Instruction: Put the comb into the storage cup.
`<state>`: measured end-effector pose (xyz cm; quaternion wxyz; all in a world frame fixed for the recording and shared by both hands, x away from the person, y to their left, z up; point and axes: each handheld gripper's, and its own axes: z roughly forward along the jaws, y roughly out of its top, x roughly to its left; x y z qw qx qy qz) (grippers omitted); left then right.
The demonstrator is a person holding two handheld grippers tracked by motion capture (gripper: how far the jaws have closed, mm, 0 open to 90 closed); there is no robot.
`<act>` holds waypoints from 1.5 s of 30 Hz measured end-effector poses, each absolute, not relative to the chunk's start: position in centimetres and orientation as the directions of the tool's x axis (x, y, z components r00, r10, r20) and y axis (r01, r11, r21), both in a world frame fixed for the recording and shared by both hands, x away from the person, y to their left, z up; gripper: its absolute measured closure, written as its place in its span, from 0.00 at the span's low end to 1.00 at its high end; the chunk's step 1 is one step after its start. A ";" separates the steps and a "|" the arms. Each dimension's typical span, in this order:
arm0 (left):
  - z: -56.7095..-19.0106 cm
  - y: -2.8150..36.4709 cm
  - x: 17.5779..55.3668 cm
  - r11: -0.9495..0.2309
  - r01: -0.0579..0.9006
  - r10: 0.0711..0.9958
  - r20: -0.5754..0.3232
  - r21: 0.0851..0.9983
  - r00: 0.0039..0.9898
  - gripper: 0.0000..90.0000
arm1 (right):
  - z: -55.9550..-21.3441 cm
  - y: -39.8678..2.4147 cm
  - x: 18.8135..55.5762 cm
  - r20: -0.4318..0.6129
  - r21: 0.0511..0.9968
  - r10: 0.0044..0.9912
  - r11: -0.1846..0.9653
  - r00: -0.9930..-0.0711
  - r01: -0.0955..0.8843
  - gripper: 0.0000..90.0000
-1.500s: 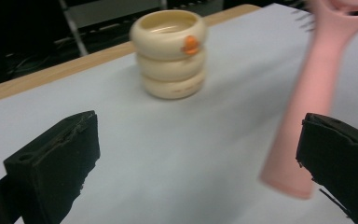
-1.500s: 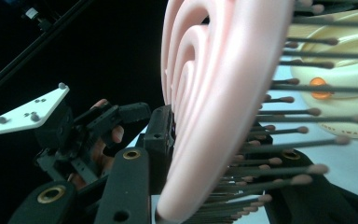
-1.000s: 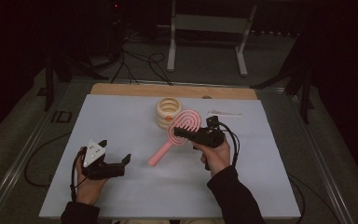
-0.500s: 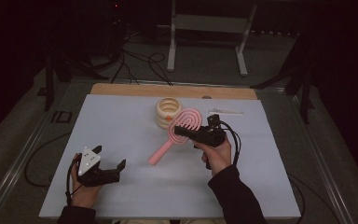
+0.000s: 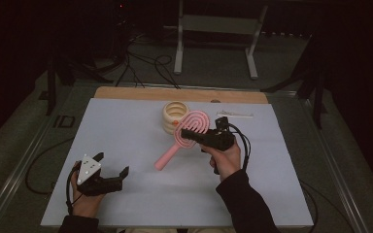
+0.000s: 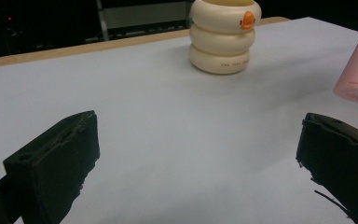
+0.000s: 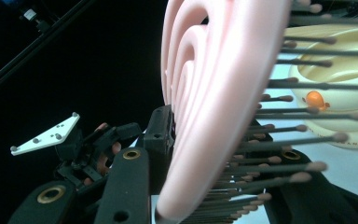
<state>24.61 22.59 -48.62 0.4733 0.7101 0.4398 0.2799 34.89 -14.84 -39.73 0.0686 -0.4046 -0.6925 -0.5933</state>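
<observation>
The cream ringed container (image 6: pixel 224 35) carries a row of small dark print on its lowest ring, too small to read. It also bears an orange duck-like mark near the top.

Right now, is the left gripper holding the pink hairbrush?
No, the left gripper is open with bare table between its jaws, while the pink hairbrush is clamped in the right gripper.
</observation>
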 end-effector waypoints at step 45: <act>-48.7 22.6 24.5 -0.125 0.357 0.898 -0.048 0.926 0.437 0.01 | -37.6 -14.6 36.5 0.590 0.765 0.487 -0.082 -0.644 0.639 0.71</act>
